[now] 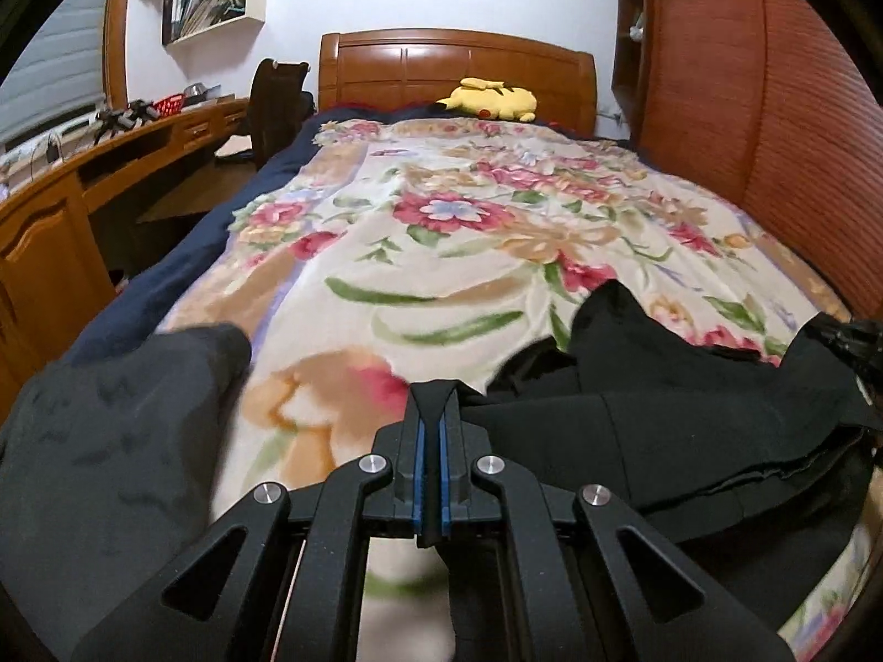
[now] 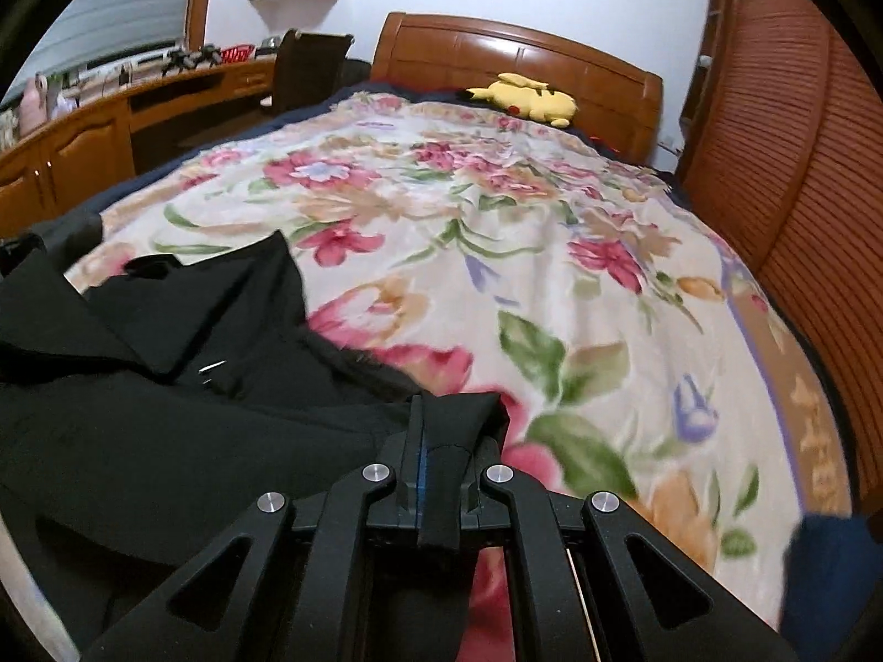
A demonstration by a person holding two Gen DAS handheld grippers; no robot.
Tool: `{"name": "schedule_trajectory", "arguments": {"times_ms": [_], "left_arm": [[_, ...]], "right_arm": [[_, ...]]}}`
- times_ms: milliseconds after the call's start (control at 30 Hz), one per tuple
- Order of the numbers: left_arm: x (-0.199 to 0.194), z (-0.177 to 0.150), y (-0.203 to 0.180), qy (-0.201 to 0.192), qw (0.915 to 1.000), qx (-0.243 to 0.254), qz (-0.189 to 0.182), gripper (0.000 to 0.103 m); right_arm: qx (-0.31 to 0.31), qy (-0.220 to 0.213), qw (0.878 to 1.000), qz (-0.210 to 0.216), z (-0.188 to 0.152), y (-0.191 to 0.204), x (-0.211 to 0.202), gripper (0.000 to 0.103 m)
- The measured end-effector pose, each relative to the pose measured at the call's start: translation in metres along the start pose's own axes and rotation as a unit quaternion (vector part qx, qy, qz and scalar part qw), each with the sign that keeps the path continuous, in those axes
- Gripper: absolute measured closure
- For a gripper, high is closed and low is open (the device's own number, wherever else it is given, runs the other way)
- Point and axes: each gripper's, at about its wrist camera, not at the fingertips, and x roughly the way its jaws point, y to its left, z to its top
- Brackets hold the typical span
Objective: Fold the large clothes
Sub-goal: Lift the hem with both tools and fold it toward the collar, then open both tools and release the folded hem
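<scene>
Black coat [image 2: 138, 386] – floral blanket [image 2: 496, 231]

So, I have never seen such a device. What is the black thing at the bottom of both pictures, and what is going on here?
Each picture comes from a small camera fixed on a hand-held gripper, looking forward along its two fingers. A person carries one in each hand. One picture shows the left gripper, the other the right gripper. Both are shut, each pinching an edge of the same black garment, which hangs between them over a bed. The bed carries a flowered blanket, and a yellow plush toy lies by the wooden headboard. The aim is to fold the garment.
</scene>
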Motion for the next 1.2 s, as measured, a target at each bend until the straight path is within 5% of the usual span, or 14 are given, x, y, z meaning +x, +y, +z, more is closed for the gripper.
{"name": "schedule_trajectory", "arguments": {"times_ms": [333,667,767,800,900,967,1067,1200], "left_arm": [[0.056,0.028,-0.019,-0.002,0.9992,0.024,0.032,0.099],[0.041,0.017,-0.027,0.005,0.9994,0.032,0.014,0.098],[0.027,0.011,-0.031,0.000,0.9991,0.042,0.008,0.078],[0.020,0.009,-0.034,-0.005,0.9990,0.044,0.002,0.066],[0.001,0.004,-0.044,-0.018,0.9982,0.057,-0.001,0.060],[-0.012,-0.001,-0.051,-0.024,0.9976,0.064,-0.008,0.051],[-0.031,-0.013,-0.059,-0.039,0.9971,0.057,-0.030,0.023],[-0.050,-0.034,-0.072,-0.048,0.9967,0.044,-0.049,0.023]], "right_arm": [[0.003,0.014,1.000,-0.014,0.023,-0.007,0.069,0.100],[0.023,0.007,1.000,0.010,0.010,-0.015,0.074,0.095],[0.029,-0.016,0.999,0.015,0.009,-0.013,0.050,0.090],[0.033,-0.027,0.999,0.016,0.009,-0.013,0.041,0.082],[0.045,-0.048,0.998,0.023,0.004,-0.011,0.019,0.052],[0.051,-0.056,0.997,0.026,0.002,-0.011,0.008,0.048],[0.043,-0.064,0.997,0.024,-0.004,-0.007,-0.006,0.048],[0.035,-0.067,0.997,0.016,-0.017,-0.005,-0.013,0.048]]}}
